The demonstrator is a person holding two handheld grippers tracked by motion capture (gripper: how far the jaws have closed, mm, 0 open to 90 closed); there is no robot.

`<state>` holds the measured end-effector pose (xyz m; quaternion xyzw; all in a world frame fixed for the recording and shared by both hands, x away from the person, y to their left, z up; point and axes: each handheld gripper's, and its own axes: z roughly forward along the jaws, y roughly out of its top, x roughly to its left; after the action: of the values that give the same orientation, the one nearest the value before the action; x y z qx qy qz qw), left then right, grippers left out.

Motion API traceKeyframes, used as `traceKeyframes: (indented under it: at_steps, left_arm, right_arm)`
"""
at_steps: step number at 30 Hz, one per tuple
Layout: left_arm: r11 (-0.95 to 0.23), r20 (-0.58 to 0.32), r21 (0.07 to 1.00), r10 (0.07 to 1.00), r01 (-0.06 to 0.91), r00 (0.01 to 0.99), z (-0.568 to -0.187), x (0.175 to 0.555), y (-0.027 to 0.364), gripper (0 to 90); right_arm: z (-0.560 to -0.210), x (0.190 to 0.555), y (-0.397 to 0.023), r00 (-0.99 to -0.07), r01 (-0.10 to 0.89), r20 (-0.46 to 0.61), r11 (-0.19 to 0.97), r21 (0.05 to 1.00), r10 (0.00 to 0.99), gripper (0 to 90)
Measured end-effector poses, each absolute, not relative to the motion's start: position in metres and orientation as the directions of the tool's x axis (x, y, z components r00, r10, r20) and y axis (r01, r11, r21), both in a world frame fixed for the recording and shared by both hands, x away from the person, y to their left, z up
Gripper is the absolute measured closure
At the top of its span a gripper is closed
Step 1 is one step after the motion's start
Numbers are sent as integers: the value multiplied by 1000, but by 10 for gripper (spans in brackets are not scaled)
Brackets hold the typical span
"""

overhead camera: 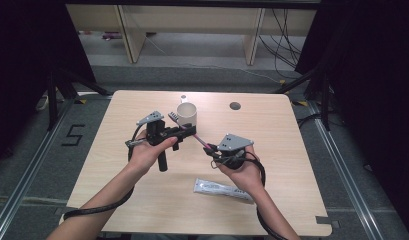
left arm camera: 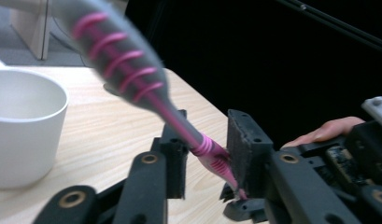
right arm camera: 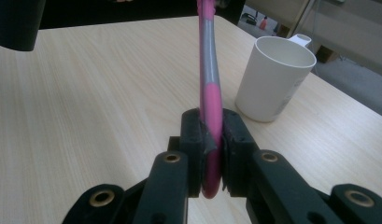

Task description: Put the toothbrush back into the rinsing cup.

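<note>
A pink and grey toothbrush [overhead camera: 202, 141] runs slantwise above the table between my two grippers. My right gripper [overhead camera: 210, 149] is shut on its pink handle end [right arm camera: 209, 93], both pads pressing it in the right gripper view [right arm camera: 211, 126]. My left gripper [overhead camera: 189, 131] reaches across from the left, and the toothbrush [left arm camera: 132, 70] passes between its jaws [left arm camera: 207, 140]. The handle lies against one pad, with a gap to the other, so this gripper is open. A white cup [overhead camera: 187, 115] stands upright just behind the left gripper, also seen as the cup [left arm camera: 20, 126] and the cup [right arm camera: 272, 79].
A white toothpaste tube [overhead camera: 223, 190] lies flat on the light wooden table [overhead camera: 292, 150] near the front, below my right hand. A round hole [overhead camera: 235, 106] sits in the tabletop at the back. Dark curtains and cables surround the table.
</note>
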<state>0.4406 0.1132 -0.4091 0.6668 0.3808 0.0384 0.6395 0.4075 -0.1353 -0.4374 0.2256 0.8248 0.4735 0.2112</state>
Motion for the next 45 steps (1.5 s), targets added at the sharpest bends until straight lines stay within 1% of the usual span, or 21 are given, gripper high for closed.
traceKeyframes:
  at_steps: [1,5,12,13,14,16,18,19,20,23,24,28,29,33,34,36,37,38,39,41,45]
  left_arm:
    - [107,-434,884,552,455,712,-408,440,113,723]
    - [92,-410,897,542,433,734,-402,438,108,779]
    - [67,-368,914,549,399,751,-396,437,104,791]
    - [51,-344,923,557,382,756,-395,436,102,793]
    - [26,-305,934,578,356,757,-393,436,102,798]
    - [-3,-255,947,602,321,756,-391,436,101,798]
    - [-12,-234,952,613,305,755,-388,437,102,799]
    - [-17,-221,956,620,294,753,-387,438,102,799]
    - [-25,-207,958,629,286,750,-386,439,103,799]
    - [-33,-191,961,637,274,746,-385,440,104,799]
    - [-49,-163,966,651,255,741,-383,443,106,799]
    - [-73,-113,972,682,222,723,-379,448,110,799]
    - [-80,-100,974,688,212,718,-377,449,111,799]
    - [-103,-53,978,715,180,697,-372,454,116,799]
    - [-102,-50,979,721,177,691,-371,456,117,799]
    - [-110,-34,980,730,167,682,-368,460,120,799]
    - [-114,-25,980,736,161,676,-367,462,121,799]
    - [-120,-18,980,739,159,673,-366,463,122,799]
    - [-121,-13,981,745,154,666,-366,465,124,799]
    - [-124,-5,981,753,150,658,-365,468,126,799]
    - [-130,8,981,767,144,642,-363,475,131,799]
  right_arm:
    - [-439,409,-134,-812,160,-144,453,877,566,813]
    - [-441,410,-131,-811,171,-141,461,871,568,809]
    - [-441,410,-127,-812,181,-131,459,870,569,797]
    - [-441,411,-126,-814,176,-138,466,867,564,782]
    - [-441,411,-125,-814,190,-130,471,861,566,748]
    - [-442,412,-124,-807,184,-139,468,864,574,663]
    - [-443,410,-124,-799,212,-113,452,866,591,622]
    - [-443,411,-126,-799,195,-126,453,870,588,589]
    - [-442,410,-128,-797,203,-123,454,868,591,562]
    - [-442,410,-134,-781,209,-114,429,879,614,522]
    - [-441,410,-138,-779,209,-119,434,876,616,508]
    - [-443,411,-151,-740,223,-116,403,888,663,491]
    - [-443,409,-153,-738,263,-75,388,883,670,490]
    - [-444,408,-164,-708,259,-81,365,894,701,485]
    - [-445,407,-165,-692,271,-62,339,901,719,484]
    - [-445,406,-171,-689,287,-50,335,897,723,484]
    - [-446,407,-174,-681,266,-71,336,904,729,484]
    - [-448,407,-176,-661,266,-60,308,913,748,484]
    - [-448,407,-179,-661,260,-63,307,916,748,484]
    - [-450,406,-183,-645,284,-42,291,914,763,484]
    - [-455,406,-191,-629,285,-37,274,919,777,483]
